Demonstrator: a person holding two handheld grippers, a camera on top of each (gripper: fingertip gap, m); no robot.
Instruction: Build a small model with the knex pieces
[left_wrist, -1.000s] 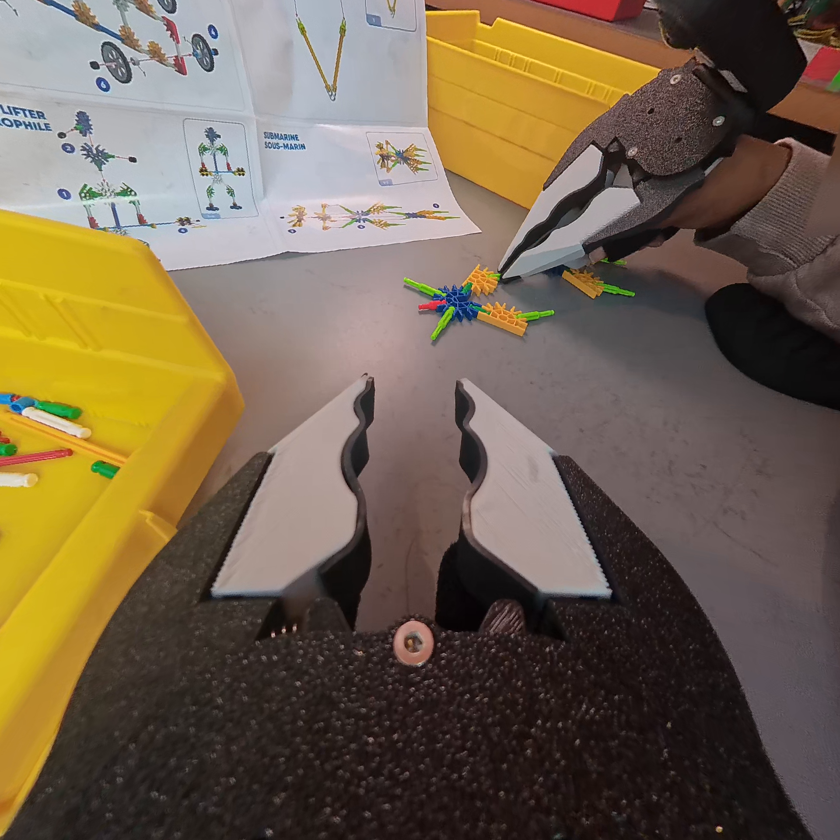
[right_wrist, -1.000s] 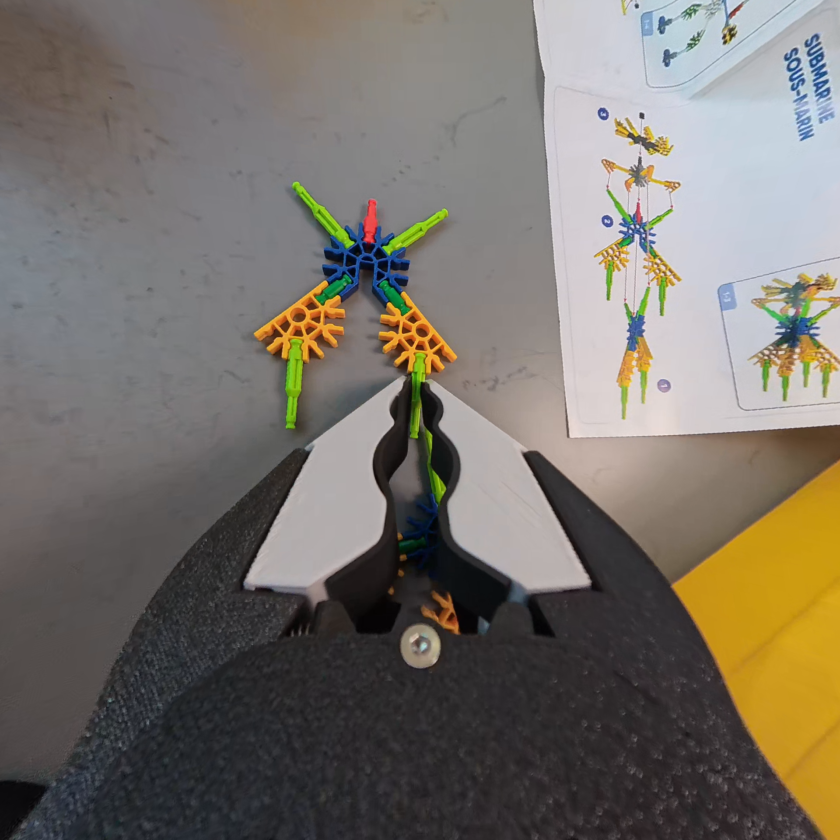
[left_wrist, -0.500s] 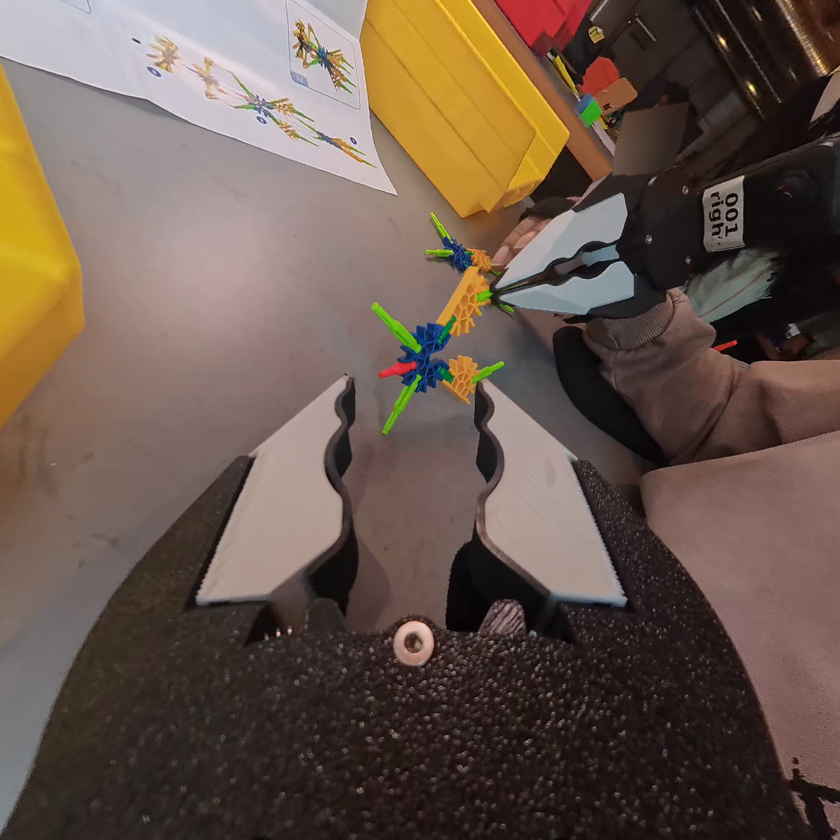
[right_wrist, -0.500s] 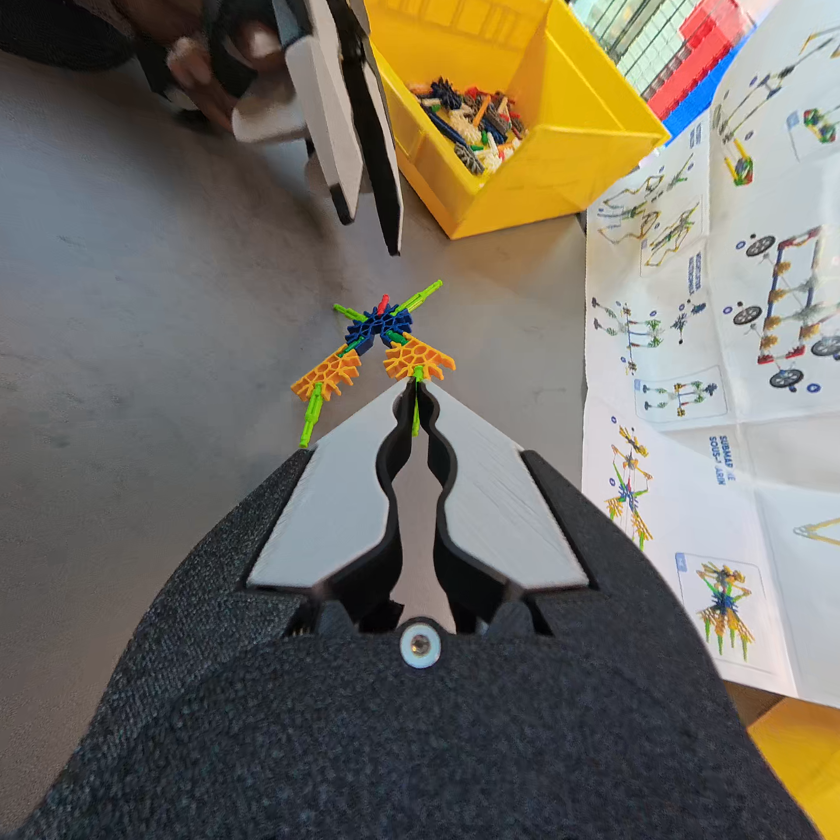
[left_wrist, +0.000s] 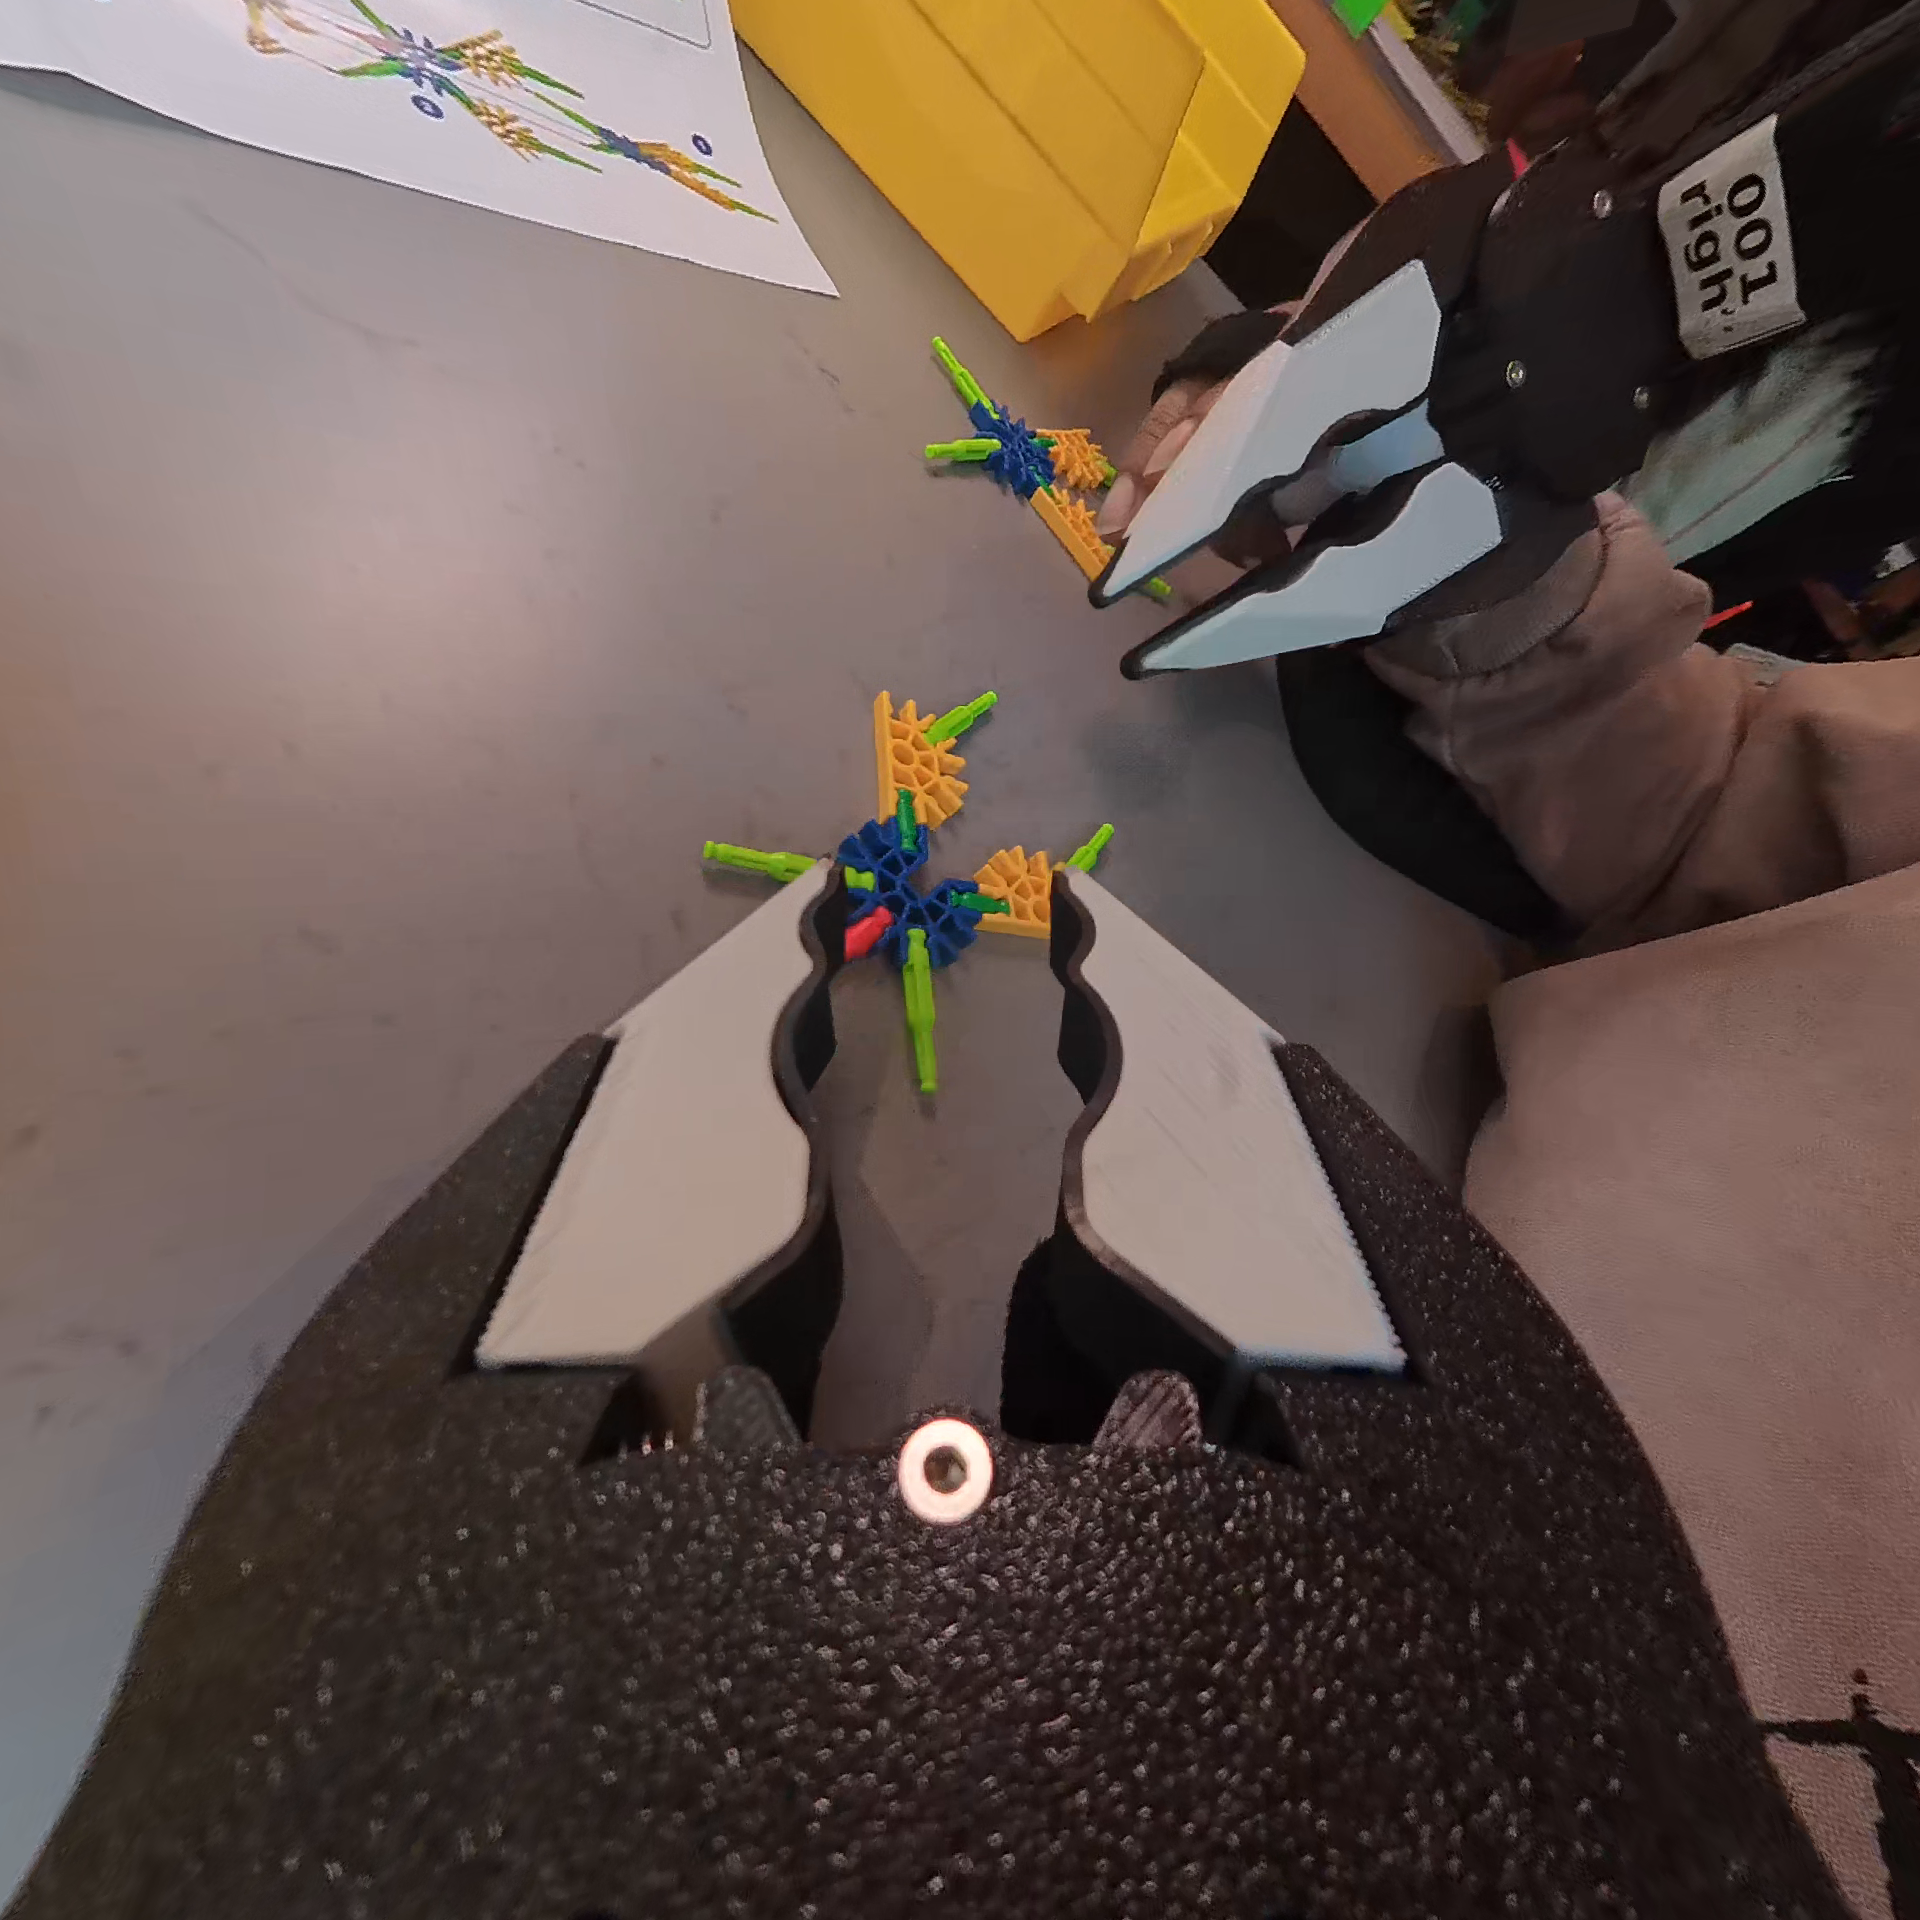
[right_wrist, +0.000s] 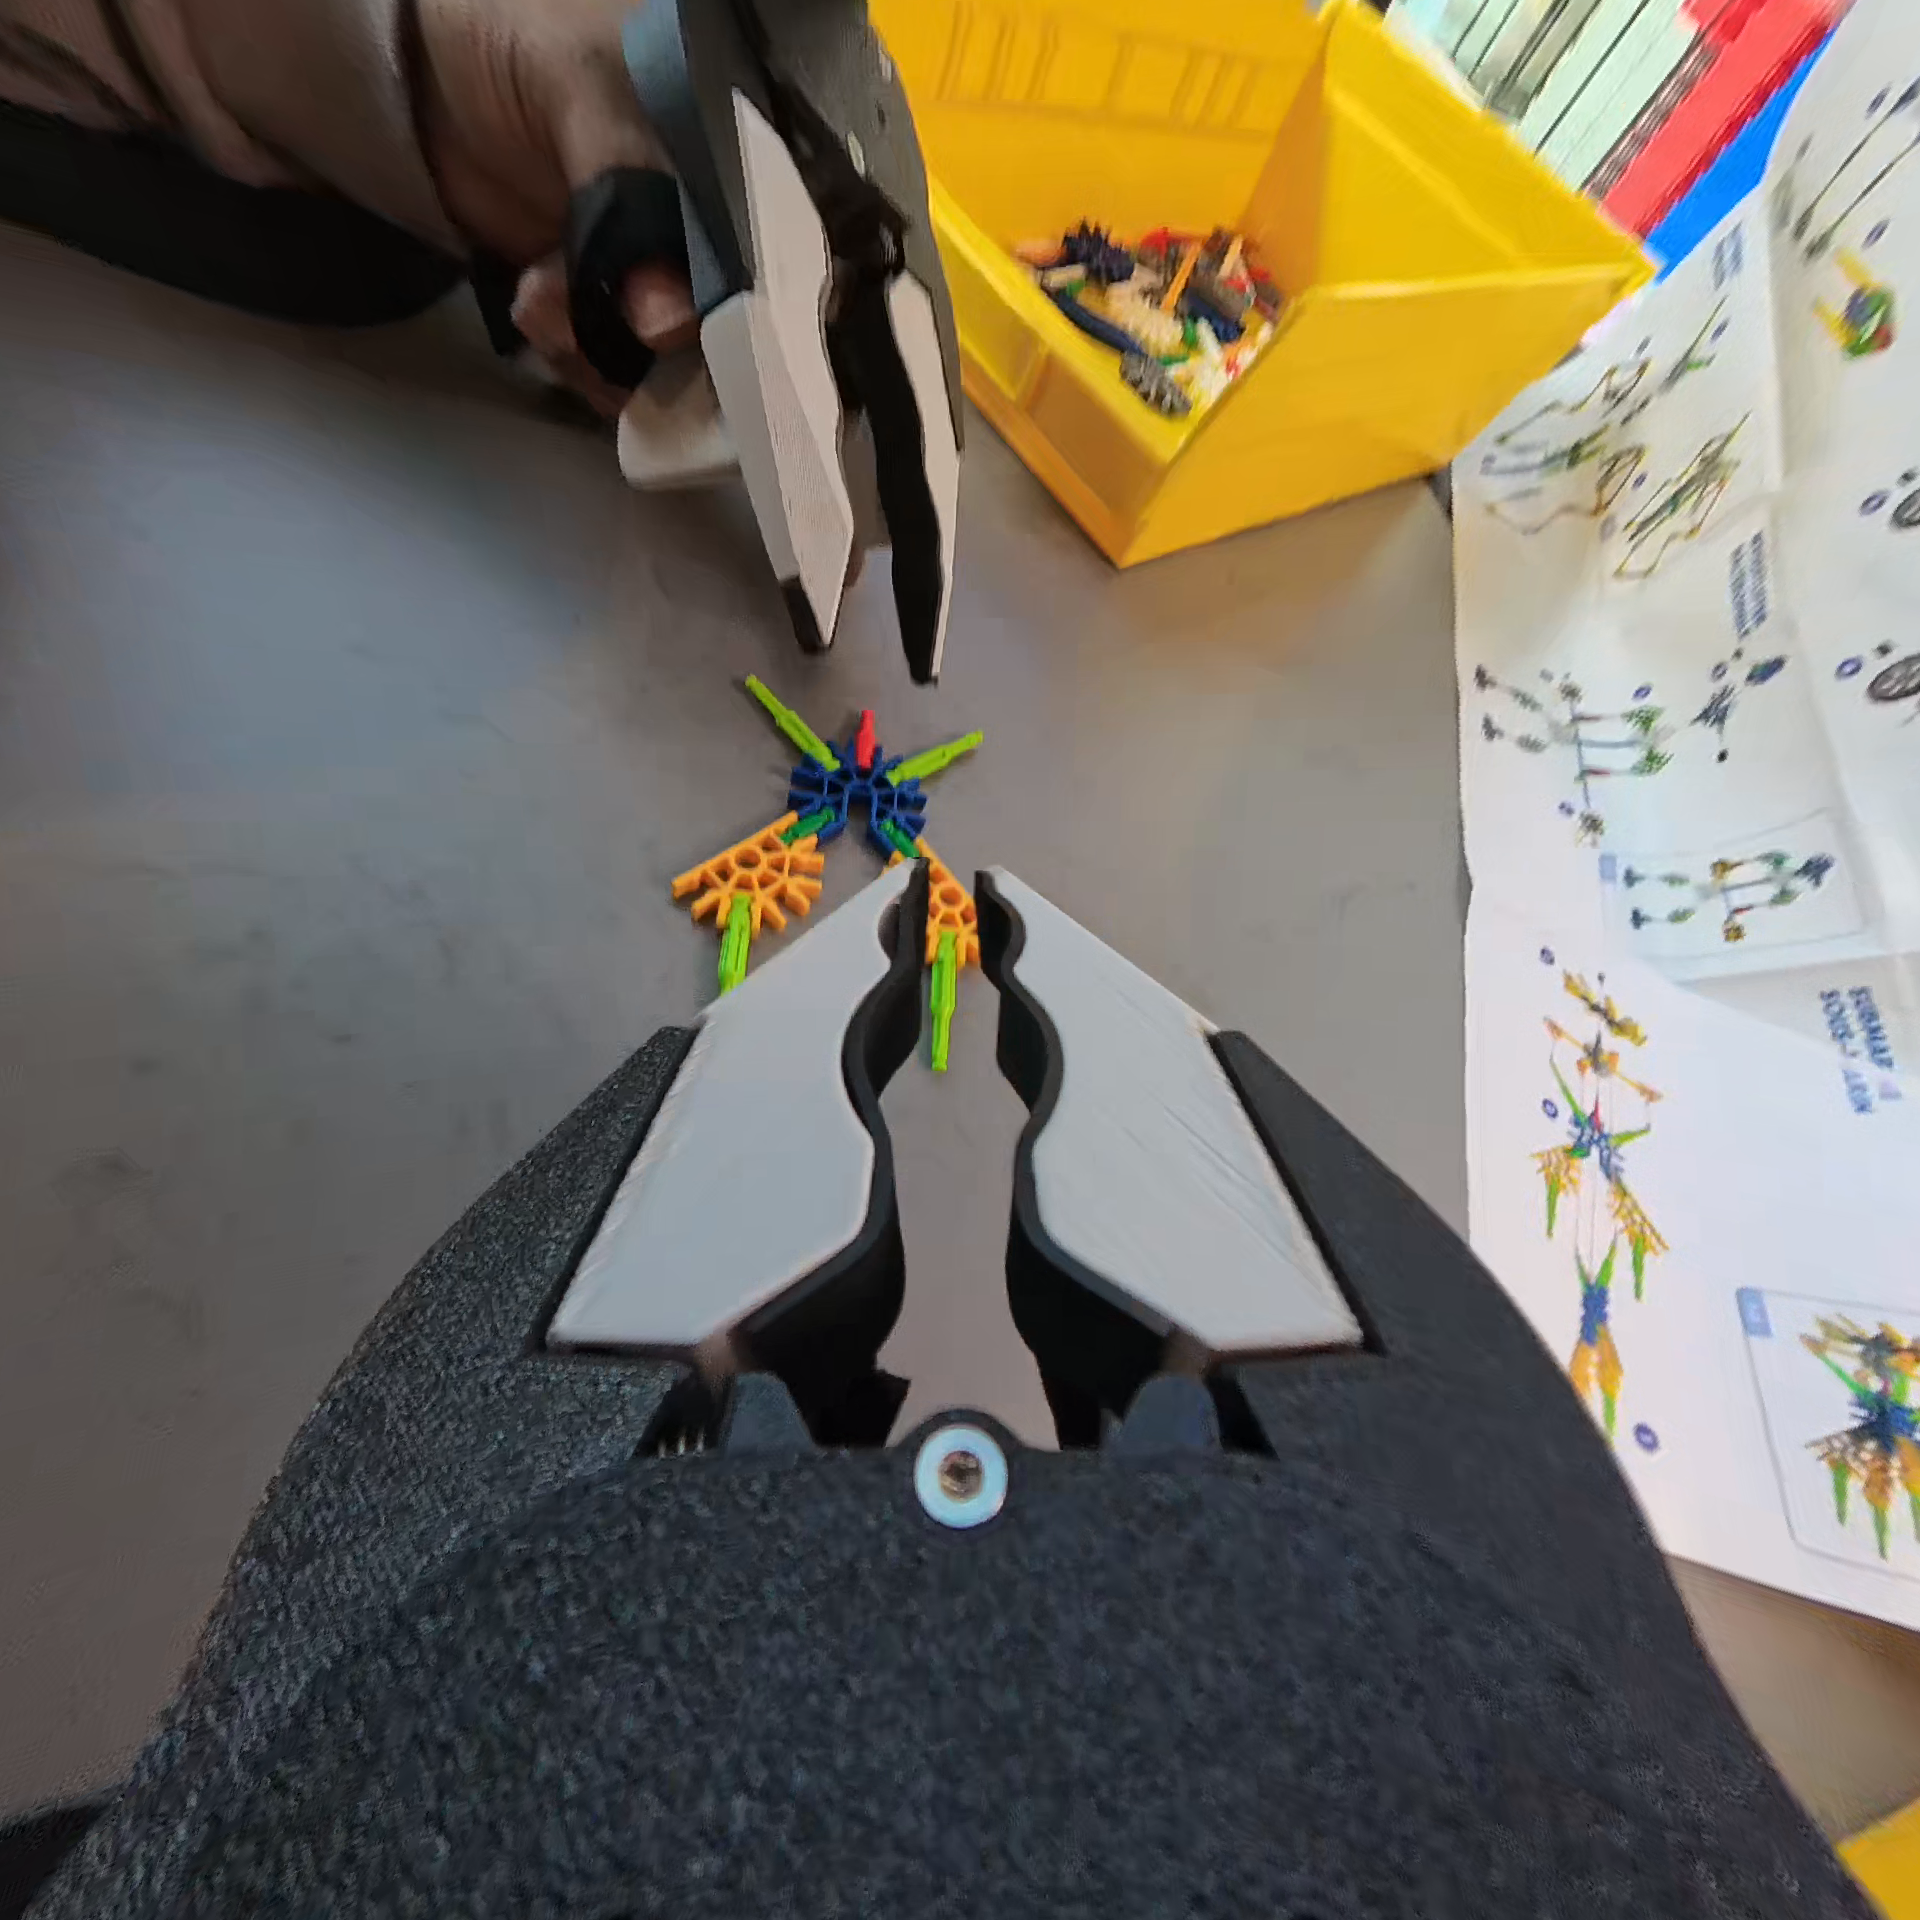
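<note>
Plastic toy pieces (left_wrist: 914, 894) lie flat on the grey table (left_wrist: 364, 623), snapped together into a small star shape: a blue hub in the middle, a short red peg, bright green rods sticking out, and two orange fan-shaped connectors, each with a green rod at its outer end. In the right wrist view the same toy (right_wrist: 847, 821) shows its red peg pointing away from me and the two orange fans spread toward me.

My left tongs (left_wrist: 940, 883) are released, their fingers spread wide on either side of the blue hub, one tip just beside the red peg and the other by an orange fan. I cannot tell whether they touch it. My right tongs (right_wrist: 948, 883) are also released, with a narrower gap, and one orange fan and its green rod show between the fingers.

A second toy (left_wrist: 1023, 457) of the same colours lies farther off on the table, partly behind my right tongs in the left wrist view. Beyond it stands a yellow bin (left_wrist: 1039, 145). Another yellow bin (right_wrist: 1351, 343) holds mixed loose pieces. A white instruction sheet (right_wrist: 1714, 935) with coloured drawings lies to the right.
</note>
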